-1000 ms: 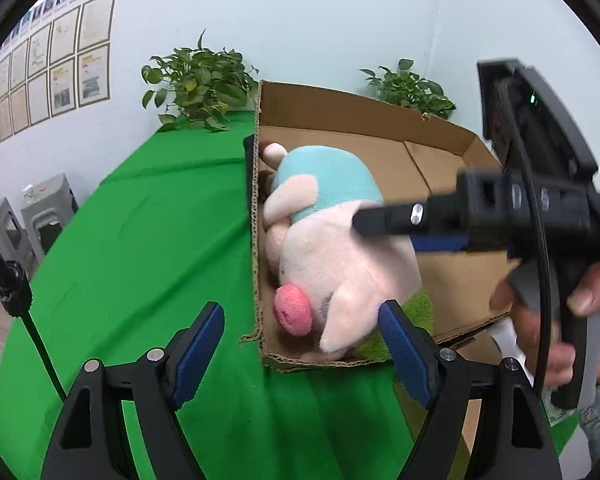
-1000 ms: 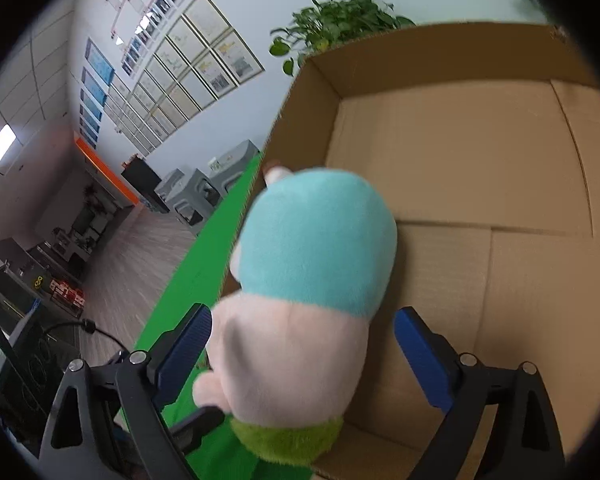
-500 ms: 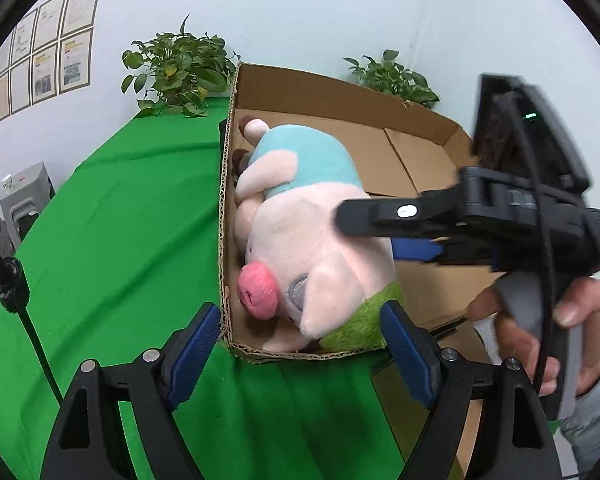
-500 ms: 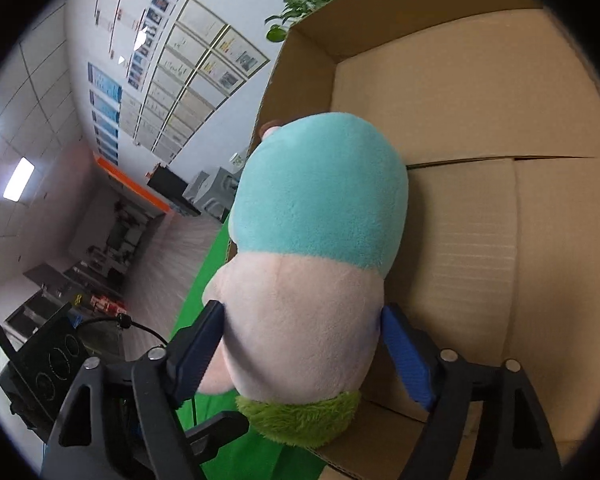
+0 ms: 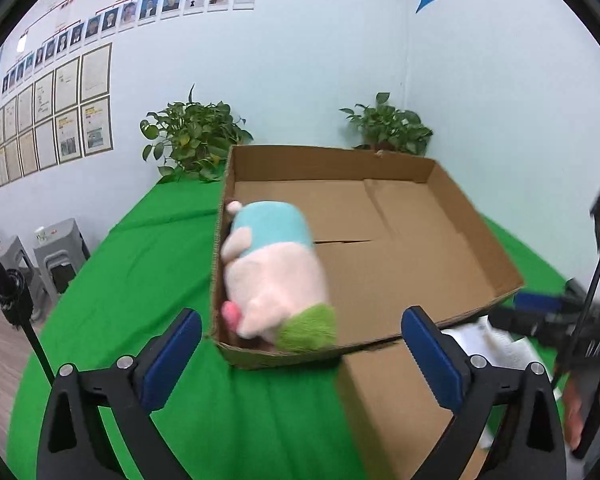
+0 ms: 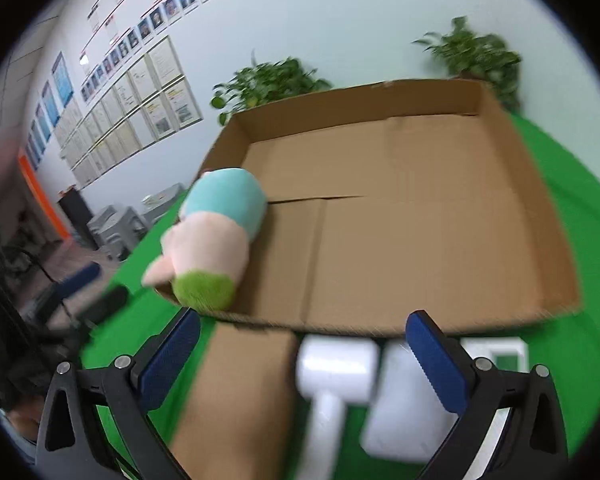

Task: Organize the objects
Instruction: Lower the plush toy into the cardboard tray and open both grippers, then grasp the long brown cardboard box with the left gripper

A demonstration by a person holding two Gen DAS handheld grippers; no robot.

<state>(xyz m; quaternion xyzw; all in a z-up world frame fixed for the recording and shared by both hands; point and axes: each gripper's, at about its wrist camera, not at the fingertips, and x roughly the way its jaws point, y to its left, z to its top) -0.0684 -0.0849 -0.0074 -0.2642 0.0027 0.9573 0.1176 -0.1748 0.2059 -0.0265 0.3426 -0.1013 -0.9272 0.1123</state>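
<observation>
1. Plush pig (image 5: pixel 274 280) lay on its side inside the cardboard box (image 5: pixel 416 280), tucked against the box's left wall at the near-left corner, green tuft toward the front rim; that item looked done
2. Rest of the box floor was bare cardboard, so plenty of room left
3. Left gripper (image 5: pixel 296 364) hung in front of the box's near rim, jaws wide apart, holding nothing
4. Right gripper (image 6: pixel 302 354) sat in front of the box too, jaws spread wide and empty, aimed over the items outside the box
5. Still to sort, by my read: a flat brown cardboard piece (image 6: pixel 236 396) just in front of the box, a white handled object (image 6: pixel 334 376) beside it, a white packet (image 6: pixel 404 408) next along, plus a white-and-green thing (image 6: pixel 496 354) partly hidden behind a finger; can't tell what those are, pic is motion-blurred
6. Judgement: early stage, approx one item in, several out
7. Surface: green cloth (image 5: pixel 140 272) over the table, wrinkled left of the box
8. Room: two potted plants (image 5: pixel 192 140) behind the box, pale wall w/ framed certificates and portrait photos (image 5: pixel 80 88) to the box's left, grey stools (image 5: pixel 56 252) further left on the floor
</observation>
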